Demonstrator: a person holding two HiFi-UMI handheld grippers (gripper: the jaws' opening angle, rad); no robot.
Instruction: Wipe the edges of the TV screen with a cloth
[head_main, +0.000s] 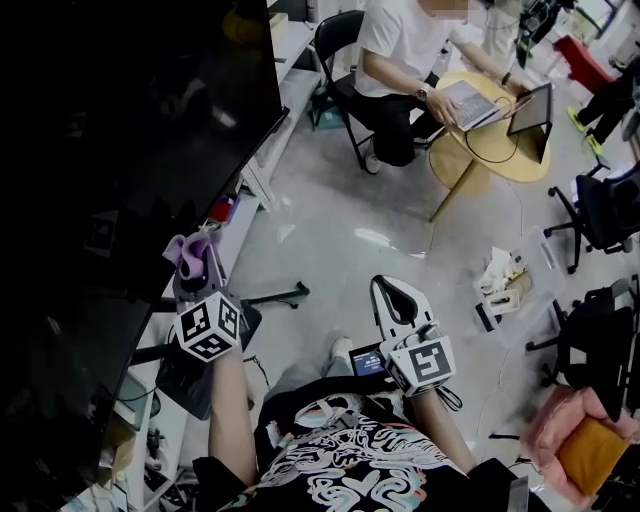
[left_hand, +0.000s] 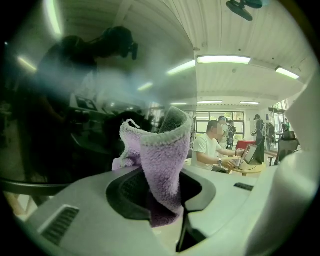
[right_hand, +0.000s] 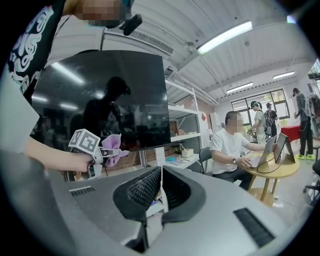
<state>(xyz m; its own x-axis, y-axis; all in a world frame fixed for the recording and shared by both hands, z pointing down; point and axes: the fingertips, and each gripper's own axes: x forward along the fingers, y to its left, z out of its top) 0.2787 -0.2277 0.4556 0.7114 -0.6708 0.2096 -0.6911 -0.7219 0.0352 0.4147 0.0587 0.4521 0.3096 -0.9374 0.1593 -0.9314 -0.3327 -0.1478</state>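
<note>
Head view, item list.

1. TV screen (head_main: 120, 150): large, dark and glossy, filling the left part of the picture. Ceiling lights and a dark figure are mirrored in it.
2. Left hand-held gripper (head_main: 196, 262): held up at the lower edge of the screen, jaws pointed towards the panel. Its marker cube (head_main: 208, 325) is turned to the camera.
3. Cloth (head_main: 186, 248): lilac terry, pinched in the left hand-held gripper. In the left gripper view the jaws are closed on its lower part, and the free end stands up above them, folded over in a loose curl. The cloth is placed right at the lower border of the screen. Whether it is touching the panel cannot be told.
4. Right hand-held gripper (head_main: 393, 292): held low over the floor (head_main: 330, 220), well apart from the screen and the cloth. In the right gripper view its ribbed pads are pressed together and nothing is held between them. The left hand-held gripper with the cloth is seen from that side, in front of the screen's bottom edge.
5. Person (head_main: 400, 60): seated on a black chair (head_main: 335, 50) in the background, in a white shirt, hands placed on a laptop (head_main: 468, 102).
6. Desk (head_main: 480, 155): round, light wood, beside the seated person. The laptop and a second upright screen are carried on it.
</note>
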